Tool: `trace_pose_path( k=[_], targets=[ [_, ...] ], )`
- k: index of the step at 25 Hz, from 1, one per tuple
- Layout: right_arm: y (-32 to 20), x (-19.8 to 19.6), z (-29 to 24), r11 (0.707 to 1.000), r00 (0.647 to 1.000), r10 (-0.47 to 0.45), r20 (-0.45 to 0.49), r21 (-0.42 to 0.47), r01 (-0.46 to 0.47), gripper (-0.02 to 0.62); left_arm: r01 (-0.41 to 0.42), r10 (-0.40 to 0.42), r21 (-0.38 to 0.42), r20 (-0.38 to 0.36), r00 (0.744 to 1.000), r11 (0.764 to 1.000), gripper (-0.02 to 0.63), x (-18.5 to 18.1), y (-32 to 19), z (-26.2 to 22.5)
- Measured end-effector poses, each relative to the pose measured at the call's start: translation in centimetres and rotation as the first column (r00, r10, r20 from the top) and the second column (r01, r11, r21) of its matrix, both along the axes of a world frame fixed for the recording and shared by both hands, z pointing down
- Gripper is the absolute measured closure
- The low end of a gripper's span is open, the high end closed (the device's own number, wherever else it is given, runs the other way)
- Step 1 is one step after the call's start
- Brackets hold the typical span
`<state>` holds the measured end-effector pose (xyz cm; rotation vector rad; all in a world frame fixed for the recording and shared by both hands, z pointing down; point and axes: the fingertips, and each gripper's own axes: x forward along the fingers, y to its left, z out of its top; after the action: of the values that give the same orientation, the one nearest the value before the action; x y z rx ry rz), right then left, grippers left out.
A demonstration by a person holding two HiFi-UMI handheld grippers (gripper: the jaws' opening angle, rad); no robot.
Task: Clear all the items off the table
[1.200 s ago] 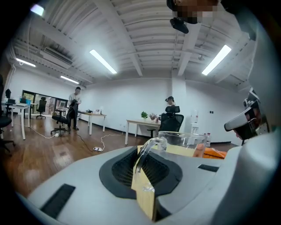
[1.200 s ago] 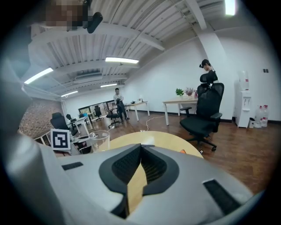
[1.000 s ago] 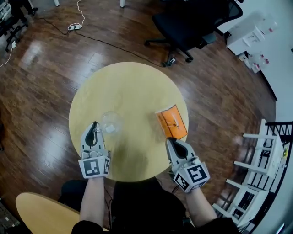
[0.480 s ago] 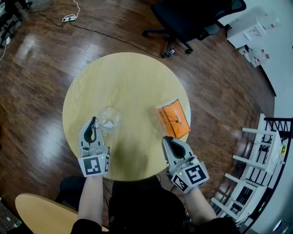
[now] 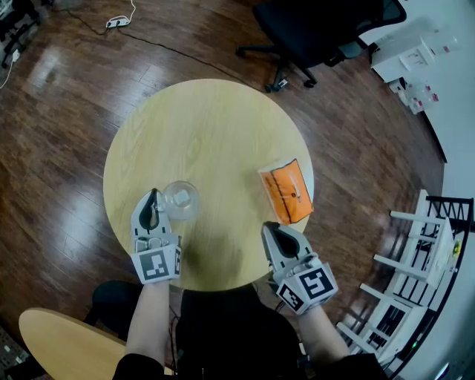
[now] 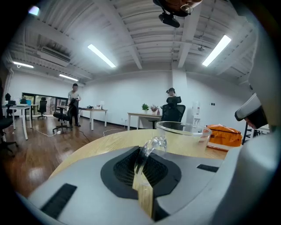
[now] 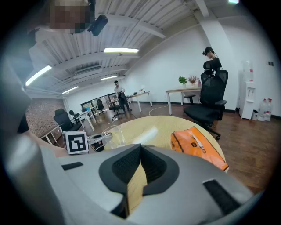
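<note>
A clear glass mug (image 5: 181, 200) stands on the round wooden table (image 5: 208, 126), left of its middle. My left gripper (image 5: 154, 196) is beside the mug and shut on its handle (image 6: 153, 144); the mug's bowl (image 6: 183, 132) rises just past the jaws. An orange pouch (image 5: 287, 191) lies flat near the table's right edge. My right gripper (image 5: 268, 225) is shut and empty, a short way short of the pouch (image 7: 196, 143) and to its left. The mug (image 7: 115, 135) and the left gripper's marker cube (image 7: 75, 142) show at the left of the right gripper view.
A black office chair (image 5: 319, 30) stands beyond the table. A second wooden tabletop (image 5: 59, 341) is at the near left and white racks (image 5: 415, 245) at the right. A cable and power strip (image 5: 119, 21) lie on the wooden floor. People stand far off by desks (image 6: 73, 103).
Both grippers have sunk a little toward the tabletop. The left jaws have closed fully on the mug's handle. The right gripper sits slightly further back from the pouch.
</note>
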<state>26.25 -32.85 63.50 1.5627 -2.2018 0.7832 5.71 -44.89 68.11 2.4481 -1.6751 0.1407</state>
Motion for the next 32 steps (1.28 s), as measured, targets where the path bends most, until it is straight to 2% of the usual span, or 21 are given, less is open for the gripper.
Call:
trace_pose_path(
  k=[6, 9, 14, 16, 19, 28, 32],
  targets=[
    [0.1, -0.7, 0.0, 1.0, 1.0, -0.009, -0.003, -0.003, 0.009, 0.591, -0.013, 0.013, -0.016, 0.011, 1.0, 1.0, 0.612, 0.0, -0.3, 0.3],
    [0.2, -1.2, -0.3, 0.999, 0.999, -0.032, -0.024, 0.006, 0.032, 0.591, -0.021, 0.021, -0.048, -0.008, 1.0, 0.999, 0.557, 0.0, 0.0, 0.5],
    [0.4, -1.9, -0.3, 0.999, 0.999, -0.049, -0.022, 0.01, 0.049, 0.591, 0.0, 0.002, -0.032, 0.051, 0.999, 0.999, 0.463, -0.9, 0.4, 0.4],
    [0.8, -2.1, -0.1, 0.998, 0.998, -0.058, -0.02, 0.009, 0.059, 0.591, 0.0, 0.002, -0.023, 0.099, 0.995, 1.0, 0.462, -1.0, 0.8, 0.7],
    [1.5, -2.2, -0.1, 0.997, 0.997, -0.07, -0.017, 0.011, 0.07, 0.591, 0.004, 0.004, -0.05, 0.156, 0.988, 0.999, 0.46, -0.8, 1.5, 1.6],
    [3.0, -1.0, -1.5, 0.996, 0.998, -0.068, -0.01, 0.052, 0.068, 0.591, 0.02, -0.013, -0.044, 0.149, 0.989, 0.999, 0.459, -1.0, 4.3, 0.3],
    [2.7, -0.4, -2.8, 0.992, 0.996, -0.085, 0.011, 0.097, 0.084, 0.591, 0.023, -0.025, 0.012, 0.164, 0.986, 1.0, 0.459, -1.0, 5.3, -2.7]
  ],
)
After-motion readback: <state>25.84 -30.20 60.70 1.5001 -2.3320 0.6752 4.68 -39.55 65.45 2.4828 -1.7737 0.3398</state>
